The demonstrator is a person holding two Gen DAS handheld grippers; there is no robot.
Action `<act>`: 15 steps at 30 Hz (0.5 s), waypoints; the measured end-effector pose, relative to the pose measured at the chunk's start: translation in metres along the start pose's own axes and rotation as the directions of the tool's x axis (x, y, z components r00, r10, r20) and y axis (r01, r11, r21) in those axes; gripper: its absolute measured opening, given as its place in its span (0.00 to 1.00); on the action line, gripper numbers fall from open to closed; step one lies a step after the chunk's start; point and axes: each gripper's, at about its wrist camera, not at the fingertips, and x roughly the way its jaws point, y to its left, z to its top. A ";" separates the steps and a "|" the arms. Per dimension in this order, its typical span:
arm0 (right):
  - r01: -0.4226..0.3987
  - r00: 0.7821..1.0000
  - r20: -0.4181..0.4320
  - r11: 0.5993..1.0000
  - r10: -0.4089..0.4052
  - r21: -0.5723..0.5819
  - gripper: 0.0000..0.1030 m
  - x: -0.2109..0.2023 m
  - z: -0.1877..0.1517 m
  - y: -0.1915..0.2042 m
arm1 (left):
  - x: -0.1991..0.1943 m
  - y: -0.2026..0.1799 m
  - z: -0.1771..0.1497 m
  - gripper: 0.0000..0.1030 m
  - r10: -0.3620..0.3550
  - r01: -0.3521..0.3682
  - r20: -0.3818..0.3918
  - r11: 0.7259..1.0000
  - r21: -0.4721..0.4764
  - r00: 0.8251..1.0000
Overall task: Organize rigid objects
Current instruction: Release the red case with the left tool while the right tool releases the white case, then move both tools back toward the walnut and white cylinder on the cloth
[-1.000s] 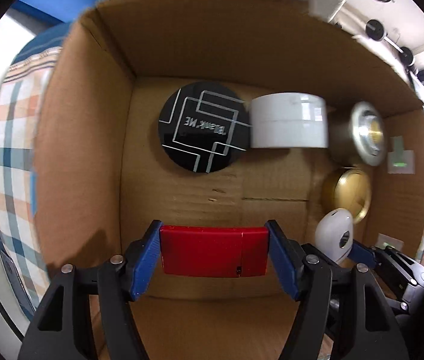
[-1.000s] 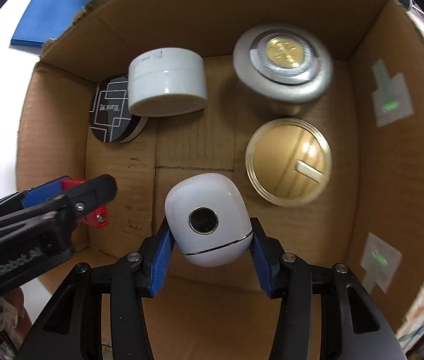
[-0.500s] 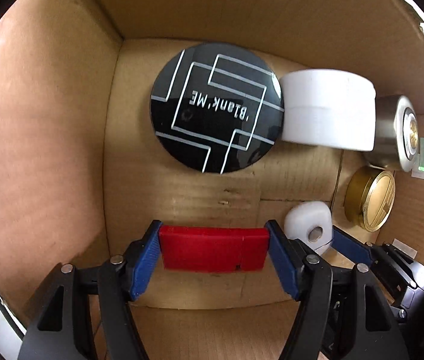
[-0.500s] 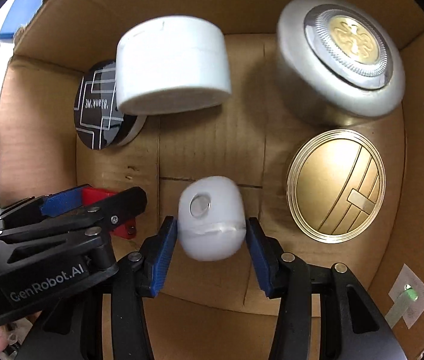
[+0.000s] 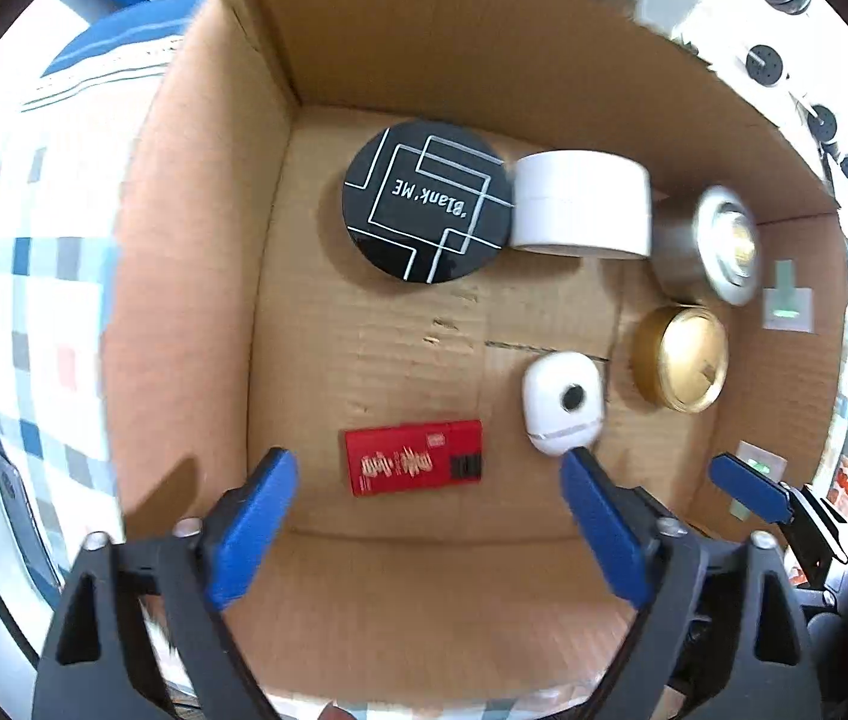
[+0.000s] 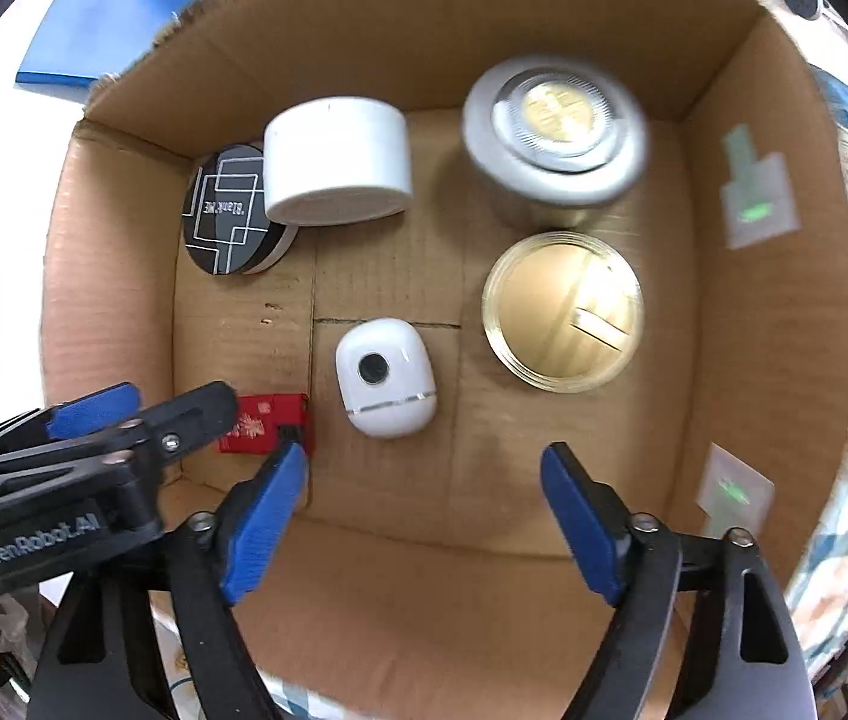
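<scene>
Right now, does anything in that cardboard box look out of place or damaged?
Nothing is spilled or broken. The white jar lies on its side, overlapping the black disc marked Blank.ME, while the other tins sit flat. The cardboard box has a ragged torn back rim.

Two black plastic grippers: left gripper [image 5: 427, 480], right gripper [image 6: 424, 480]. Blue pads on long angled fingers [image 5: 250, 516], silver screws at the pivots, triangular cut-outs in the arms. White "GenRobot.AI" lettering along the left one's side.
</scene>
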 end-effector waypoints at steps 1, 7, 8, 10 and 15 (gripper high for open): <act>-0.002 1.000 0.006 1.000 0.002 -0.001 0.95 -0.004 -0.002 -0.003 | -0.006 -0.002 -0.005 1.00 0.003 -0.003 0.015 1.000 0.000 1.000; 0.051 0.997 0.066 0.999 -0.050 -0.014 1.00 -0.027 -0.030 -0.006 | -0.041 -0.014 -0.033 1.00 0.029 -0.030 0.116 0.999 0.011 0.993; 0.057 0.996 0.073 0.998 -0.056 -0.011 1.00 -0.034 -0.037 -0.016 | -0.046 -0.016 -0.036 1.00 0.029 -0.030 0.131 0.999 0.012 0.991; 0.063 0.994 0.086 0.998 -0.062 -0.004 1.00 -0.043 -0.050 -0.014 | -0.063 -0.011 -0.042 1.00 0.032 -0.035 0.169 0.999 0.016 0.985; 0.069 0.988 0.136 0.998 -0.068 -0.004 1.00 -0.088 -0.075 -0.021 | -0.095 -0.010 -0.059 1.00 0.047 -0.054 0.242 0.998 0.021 0.969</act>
